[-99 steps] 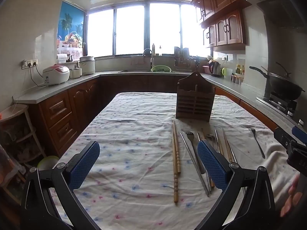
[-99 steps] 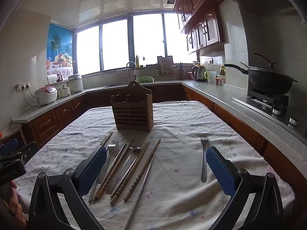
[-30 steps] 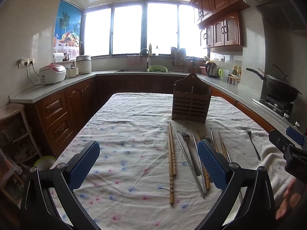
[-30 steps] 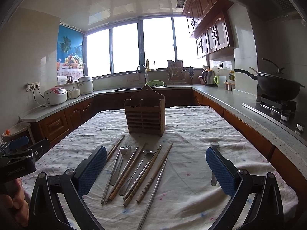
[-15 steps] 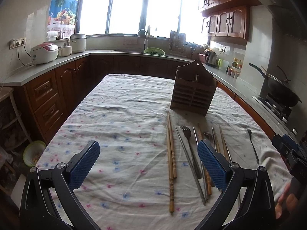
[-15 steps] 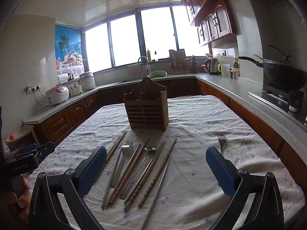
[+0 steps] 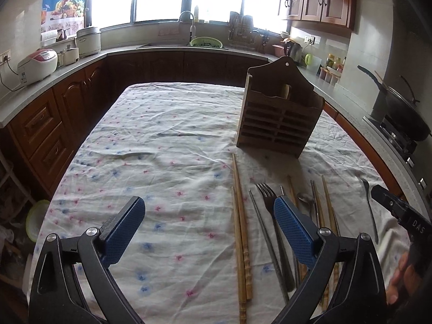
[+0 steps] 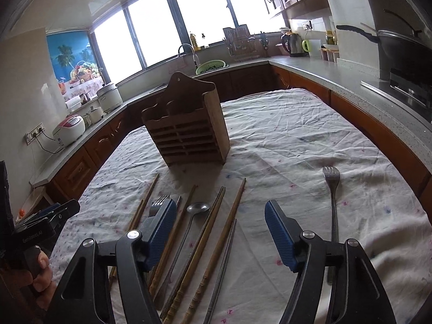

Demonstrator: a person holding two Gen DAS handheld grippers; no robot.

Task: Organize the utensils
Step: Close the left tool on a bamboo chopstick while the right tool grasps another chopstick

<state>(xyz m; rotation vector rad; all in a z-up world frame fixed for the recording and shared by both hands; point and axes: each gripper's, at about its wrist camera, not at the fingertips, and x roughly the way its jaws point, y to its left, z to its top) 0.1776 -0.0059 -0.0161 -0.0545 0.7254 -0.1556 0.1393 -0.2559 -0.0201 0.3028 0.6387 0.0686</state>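
Observation:
A slatted wooden utensil holder [image 7: 280, 118] [image 8: 189, 132] stands upright on the floral tablecloth [image 7: 162, 162]. In front of it lie wooden chopsticks [image 7: 240, 216] [image 8: 229, 216], metal chopsticks [image 8: 224, 256], a dark fork [image 7: 266, 191] and a spoon [image 8: 198, 208], side by side. A lone fork [image 8: 333, 189] lies apart to the right. My left gripper [image 7: 208, 205] hovers over the cloth left of the row, its jaws closing slightly, with nothing pressed between them. My right gripper [image 8: 220, 210] hovers above the row, its jaws closing, pads clear of the utensils below.
Dark wooden cabinets and a grey counter [image 7: 48, 78] wrap round the table. On the counter stand a rice cooker [image 7: 37, 64], a sink with a green basket [image 7: 206, 43] and a kettle [image 8: 294, 43]. A black wok [image 8: 399, 46] sits on the stove at right.
Both grippers moved forward and tipped down toward the utensils, which now look larger. The right gripper's jaws have narrowed markedly; the left's only slightly.

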